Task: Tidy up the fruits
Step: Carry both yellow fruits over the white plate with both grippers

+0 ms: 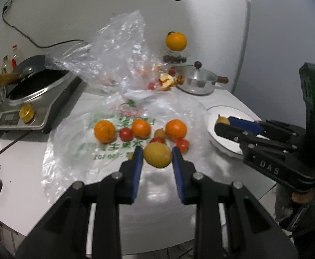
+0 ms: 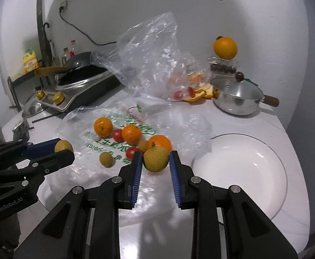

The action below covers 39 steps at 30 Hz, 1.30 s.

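Fruits: three oranges [image 2: 102, 127], small red tomatoes [image 2: 116, 134] and brownish-yellow round fruits lie loose on the flat printed plastic bag [image 2: 118, 129], which is spread on the white table [image 2: 265, 116] just left of the white plate [image 2: 271, 157].
Loose yellow fruit on bag [image 2: 106, 159]: at the bag's near edge, left of the plate, apart from the cluster.
White plate: nothing lies in it; its bare bowl shows in the right wrist view.
Left gripper [image 1: 157, 158]: blue pads closed on a yellow round fruit [image 1: 157, 158], held above the bag, left of the plate.
Right gripper [image 2: 155, 159]: pads closed on a speckled yellow fruit with a stem [image 2: 156, 159], held just off the plate's left rim.
Crumpled clear bag [image 2: 148, 54]: stands behind the flat bag, farther from the plate; red and orange pieces show through it, too blurred to name.
Orange peel [image 2: 204, 92]: beyond the plate, beside the steel pot.
Steel pot [image 2: 237, 99]: lid on, behind the plate; contents hidden.
Clear box [image 2: 223, 68]: behind the pot; dark round fruits inside, one large orange [image 2: 224, 47] on top.
Wok on cooker [image 2: 82, 75]: far left of the plate; its contents cannot be made out.
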Each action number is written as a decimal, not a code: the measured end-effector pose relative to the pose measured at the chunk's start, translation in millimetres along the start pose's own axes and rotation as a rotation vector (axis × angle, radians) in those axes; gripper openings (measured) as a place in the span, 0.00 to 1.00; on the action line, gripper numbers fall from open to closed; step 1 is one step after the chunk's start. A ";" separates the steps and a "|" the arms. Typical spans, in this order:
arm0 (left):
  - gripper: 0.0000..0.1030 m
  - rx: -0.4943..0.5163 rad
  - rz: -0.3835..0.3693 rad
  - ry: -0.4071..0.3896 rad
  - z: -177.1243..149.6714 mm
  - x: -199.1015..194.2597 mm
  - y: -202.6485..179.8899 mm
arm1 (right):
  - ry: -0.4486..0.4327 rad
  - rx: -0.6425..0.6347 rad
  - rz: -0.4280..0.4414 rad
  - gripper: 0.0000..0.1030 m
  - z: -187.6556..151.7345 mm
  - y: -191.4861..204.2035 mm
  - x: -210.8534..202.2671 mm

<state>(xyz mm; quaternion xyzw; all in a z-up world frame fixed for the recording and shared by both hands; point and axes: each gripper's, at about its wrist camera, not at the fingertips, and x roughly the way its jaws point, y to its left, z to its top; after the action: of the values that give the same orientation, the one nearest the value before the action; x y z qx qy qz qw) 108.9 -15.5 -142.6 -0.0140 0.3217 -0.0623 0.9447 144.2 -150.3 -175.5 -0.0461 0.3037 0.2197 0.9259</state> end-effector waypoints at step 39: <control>0.27 0.161 -0.100 0.043 21.3 70.3 -136.2 | -0.014 0.146 -0.071 0.27 -44.5 -135.3 -32.6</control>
<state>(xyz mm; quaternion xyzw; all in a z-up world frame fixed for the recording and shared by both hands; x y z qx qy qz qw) 162.3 -159.8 -159.2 0.0471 0.3347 -0.1352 0.9314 155.5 -294.0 -199.1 0.0125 0.3107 0.1642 0.9361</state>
